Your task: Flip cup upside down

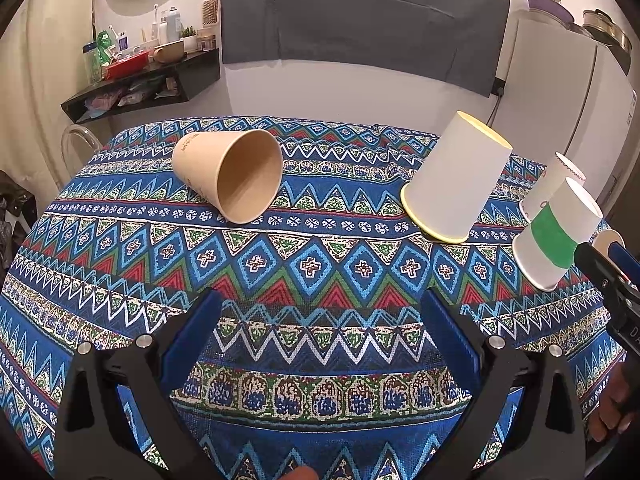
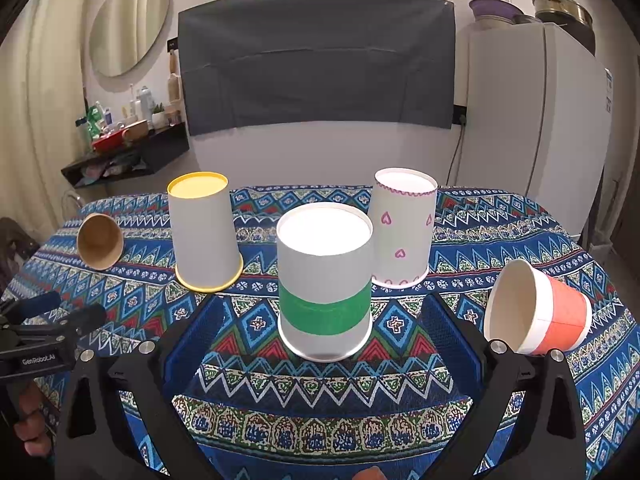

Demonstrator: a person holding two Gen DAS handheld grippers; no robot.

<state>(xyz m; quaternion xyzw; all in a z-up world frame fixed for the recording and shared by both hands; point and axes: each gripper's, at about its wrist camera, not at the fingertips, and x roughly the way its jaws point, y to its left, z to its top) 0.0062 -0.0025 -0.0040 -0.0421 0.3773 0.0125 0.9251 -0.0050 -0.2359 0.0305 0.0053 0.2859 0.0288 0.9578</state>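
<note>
A brown paper cup (image 1: 230, 174) lies on its side on the patterned tablecloth (image 1: 320, 272), mouth toward me; it also shows far left in the right wrist view (image 2: 100, 241). My left gripper (image 1: 320, 320) is open and empty, short of it. My right gripper (image 2: 320, 316) is open, its fingers either side of an upside-down white cup with a green band (image 2: 325, 280), not touching it. An orange-banded cup (image 2: 536, 310) lies on its side at the right. A yellow-rimmed cup (image 2: 204, 232) and a heart-patterned cup (image 2: 402, 228) stand upside down.
The table ends at a white wall with a grey cloth-covered screen (image 2: 316, 60). A black shelf with toiletries (image 1: 140, 80) hangs at the left, a white fridge (image 2: 536, 120) stands at the right. The right gripper (image 1: 608, 272) shows at the left view's right edge.
</note>
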